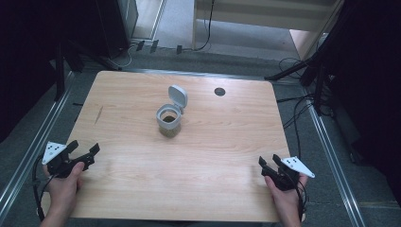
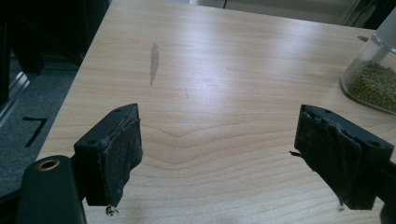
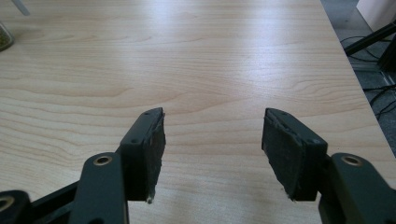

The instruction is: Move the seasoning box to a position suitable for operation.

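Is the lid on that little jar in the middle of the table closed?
No, the jar stands with its flip lid tilted up and back, leaving the mouth open.

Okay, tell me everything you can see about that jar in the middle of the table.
The jar is a small clear container with a grey rim and a hinged grey flip lid, which stands open and tilted back. It stands upright near the wooden table's centre, holding small greenish beans at the bottom. Nothing touches it but the table.
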### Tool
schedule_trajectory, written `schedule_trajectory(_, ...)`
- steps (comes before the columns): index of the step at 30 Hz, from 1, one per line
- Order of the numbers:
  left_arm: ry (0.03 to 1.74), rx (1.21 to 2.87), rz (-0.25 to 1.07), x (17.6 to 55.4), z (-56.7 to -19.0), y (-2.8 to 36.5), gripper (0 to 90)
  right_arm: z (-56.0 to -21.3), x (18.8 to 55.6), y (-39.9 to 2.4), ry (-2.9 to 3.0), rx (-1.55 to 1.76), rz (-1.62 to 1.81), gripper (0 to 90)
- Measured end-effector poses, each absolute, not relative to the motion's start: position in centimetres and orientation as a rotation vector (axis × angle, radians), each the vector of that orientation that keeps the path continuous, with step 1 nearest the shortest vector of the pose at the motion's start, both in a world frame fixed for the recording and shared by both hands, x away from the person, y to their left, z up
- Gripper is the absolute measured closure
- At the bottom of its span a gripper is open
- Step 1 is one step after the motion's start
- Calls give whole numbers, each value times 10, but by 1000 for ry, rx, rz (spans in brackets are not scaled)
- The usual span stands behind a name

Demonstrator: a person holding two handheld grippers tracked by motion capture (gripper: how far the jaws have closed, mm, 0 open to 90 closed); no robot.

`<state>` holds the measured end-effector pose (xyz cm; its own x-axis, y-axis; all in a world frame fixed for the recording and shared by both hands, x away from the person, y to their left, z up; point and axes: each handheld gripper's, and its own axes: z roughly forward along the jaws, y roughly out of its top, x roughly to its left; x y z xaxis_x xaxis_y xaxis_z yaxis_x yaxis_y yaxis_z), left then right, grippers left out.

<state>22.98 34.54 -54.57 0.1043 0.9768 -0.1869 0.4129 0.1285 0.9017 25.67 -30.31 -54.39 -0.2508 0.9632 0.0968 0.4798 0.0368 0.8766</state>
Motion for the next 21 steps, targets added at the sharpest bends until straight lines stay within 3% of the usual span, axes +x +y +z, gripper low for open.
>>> schedule_trajectory(4, 1462, 1471, 784, 230, -545, 341, 151, -543, 257, -303, 1767, 1462, 1145, 485)
schedule_trajectory(11, 1460, 1463, 789, 235, -541, 336, 235, -536, 257, -296, 1761, 1445, 1161, 578)
schedule_trajectory(21, 1396, 1454, 715, 252, -525, 316, 344, -510, 269, -247, 1815, 1372, 1224, 723)
